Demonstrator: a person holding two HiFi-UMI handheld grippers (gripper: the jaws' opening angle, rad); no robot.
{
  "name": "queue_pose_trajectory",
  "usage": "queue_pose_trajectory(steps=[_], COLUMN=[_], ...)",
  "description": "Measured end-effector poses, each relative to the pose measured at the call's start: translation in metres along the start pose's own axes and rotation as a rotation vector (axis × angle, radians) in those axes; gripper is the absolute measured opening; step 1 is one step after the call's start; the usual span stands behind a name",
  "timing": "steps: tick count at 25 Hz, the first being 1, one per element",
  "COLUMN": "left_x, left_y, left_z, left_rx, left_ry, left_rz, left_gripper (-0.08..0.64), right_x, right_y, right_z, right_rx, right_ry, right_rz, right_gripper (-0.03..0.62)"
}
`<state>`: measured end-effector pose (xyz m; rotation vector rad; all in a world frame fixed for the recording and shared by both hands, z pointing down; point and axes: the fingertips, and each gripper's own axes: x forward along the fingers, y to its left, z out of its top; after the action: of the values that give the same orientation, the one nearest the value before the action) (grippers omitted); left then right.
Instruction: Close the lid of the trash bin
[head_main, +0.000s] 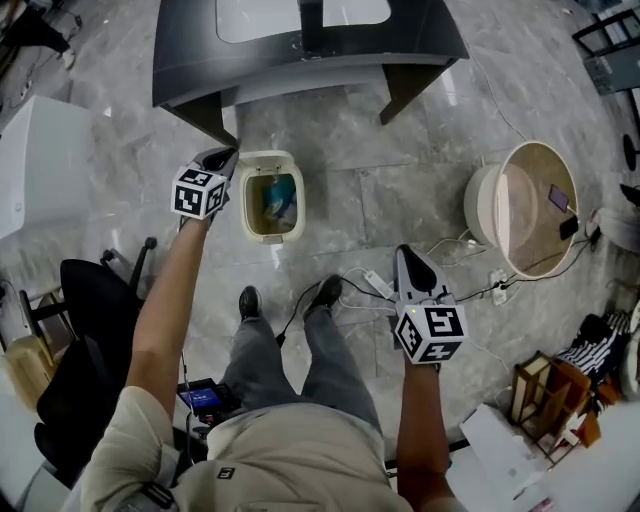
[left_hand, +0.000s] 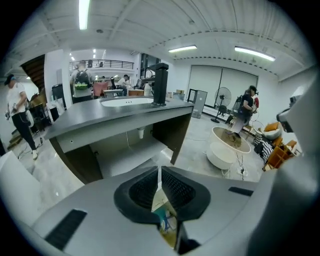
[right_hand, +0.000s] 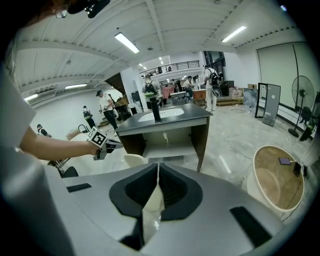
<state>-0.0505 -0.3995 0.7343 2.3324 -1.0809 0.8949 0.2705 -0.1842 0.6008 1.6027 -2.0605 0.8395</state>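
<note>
**Both claws clenched and empty; the bin stands open on the floor by the left one.**

The left claw (head_main: 226, 158) has its jaws pressed together on nothing, tips just beside the bin's (head_main: 272, 197) back left corner. The right claw (head_main: 408, 252) is clamped the same way, well apart from the bin and hanging above the cables (head_main: 350, 285). The desk (head_main: 300, 60) edge runs close behind the bin and a chair (head_main: 95, 310) sits behind the left arm. Bare floor (head_main: 400, 190) lies open between the bin and the tub (head_main: 525, 205). Only the head view looks into the cream bin: mouth uncovered, blue and pale rubbish inside. The left gripper view catches a sliver of that through the slit below its jaws. The right gripper view shows it side-on, a rounded cream shape under the left claw.
</note>
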Motion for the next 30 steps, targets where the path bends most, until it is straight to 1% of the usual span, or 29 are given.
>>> queue_pose_trajectory(steps=[3, 5, 6, 12, 14, 20, 24, 30], left_x=[0.021, 0.032, 0.037, 0.061, 0.067, 0.069, 0.064, 0.049], left_y=[0.010, 0.015, 0.018, 0.027, 0.028, 0.028, 0.023, 0.005], left_z=[-0.016, -0.026, -0.031, -0.048, -0.051, -0.051, -0.055, -0.075], left_rx=[-0.061, -0.075, -0.078, -0.092, -0.109, -0.143, -0.155, -0.184], left_ry=[0.016, 0.029, 0.034, 0.047, 0.036, -0.012, -0.024, -0.032], left_rz=[0.009, 0.019, 0.023, 0.029, 0.024, 0.014, 0.007, -0.024], left_gripper=[0.023, 0.074, 0.078, 0.078, 0.075, 0.060, 0.060, 0.061], right_x=[0.007, 0.011, 0.014, 0.029, 0.033, 0.041, 0.047, 0.058], right_y=[-0.003, -0.006, -0.007, -0.006, -0.007, -0.010, -0.007, -0.004], right_z=[-0.026, -0.039, -0.044, -0.066, -0.071, -0.087, -0.087, -0.087], right_rx=[0.006, 0.009, 0.010, 0.005, 0.007, 0.022, 0.032, 0.031], right_ry=[0.046, 0.071, 0.080, 0.116, 0.124, 0.145, 0.149, 0.153], right_rz=[-0.006, -0.010, -0.012, -0.010, -0.010, -0.018, -0.011, 0.003], right_gripper=[0.026, 0.026, 0.026, 0.026, 0.026, 0.026, 0.026, 0.026])
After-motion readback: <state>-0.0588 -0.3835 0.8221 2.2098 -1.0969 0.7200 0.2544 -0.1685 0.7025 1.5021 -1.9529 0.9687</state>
